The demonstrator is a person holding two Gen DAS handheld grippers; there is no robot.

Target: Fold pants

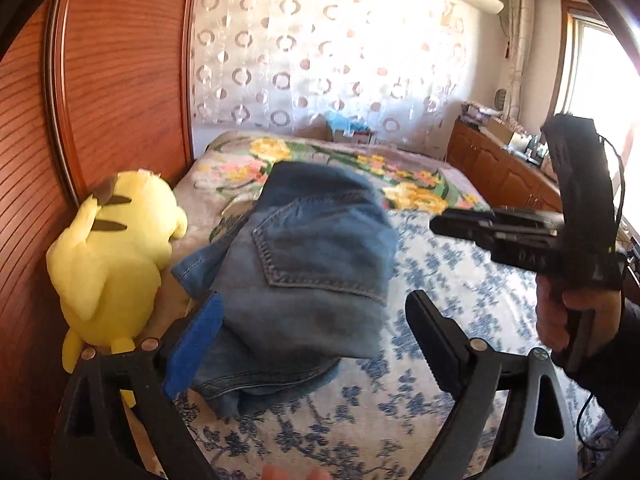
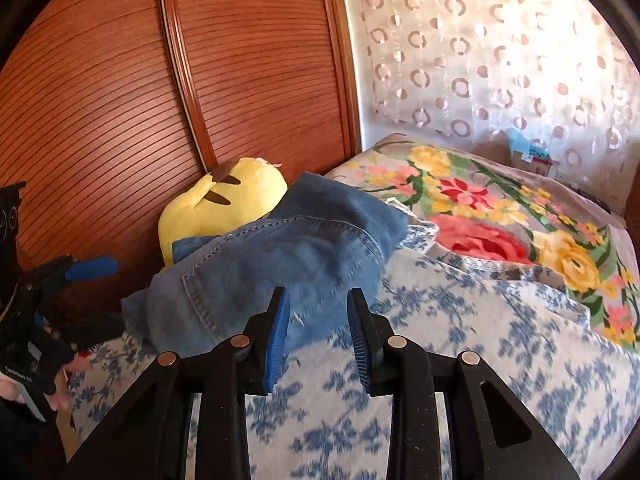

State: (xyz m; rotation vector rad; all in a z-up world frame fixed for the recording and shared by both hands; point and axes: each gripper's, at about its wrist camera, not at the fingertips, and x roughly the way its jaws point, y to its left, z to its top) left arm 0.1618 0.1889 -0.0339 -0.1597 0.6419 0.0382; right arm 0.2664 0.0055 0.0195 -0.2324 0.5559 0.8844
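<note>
**Folded jeans beside the plush toy, both grippers released**

We see the bundle of blue denim pants (image 1: pixel 304 280) lying in a folded heap on the white bedsheet with blue flower print (image 1: pixel 460 300), a stitched back pocket facing up. We take the yellow plush toy with brown ear tips (image 1: pixel 116 248) as our landmark: it sits against the reddish ribbed wooden headboard (image 1: pixel 120 80), and the pants lie just beside it, their near edge touching or almost touching it; we cannot tell which. In the right wrist view the pants (image 2: pixel 280 272) partly cover the toy (image 2: pixel 216 208).

Our left gripper (image 1: pixel 308 340) is spread wide, its jaws on either side of the pants' near end and grasping nothing; one finger carries a blue pad (image 1: pixel 196 344). Our right gripper (image 2: pixel 318 340) is also released, its jaws parted just short of the denim's edge, nothing between them. From the left wrist, that gripper (image 1: pixel 444 222) hangs over the sheet on the side of the pants away from the toy.

Beyond the pants, farther from the toy, lies a blanket with bright red and yellow flowers (image 2: pixel 500 216).
</note>
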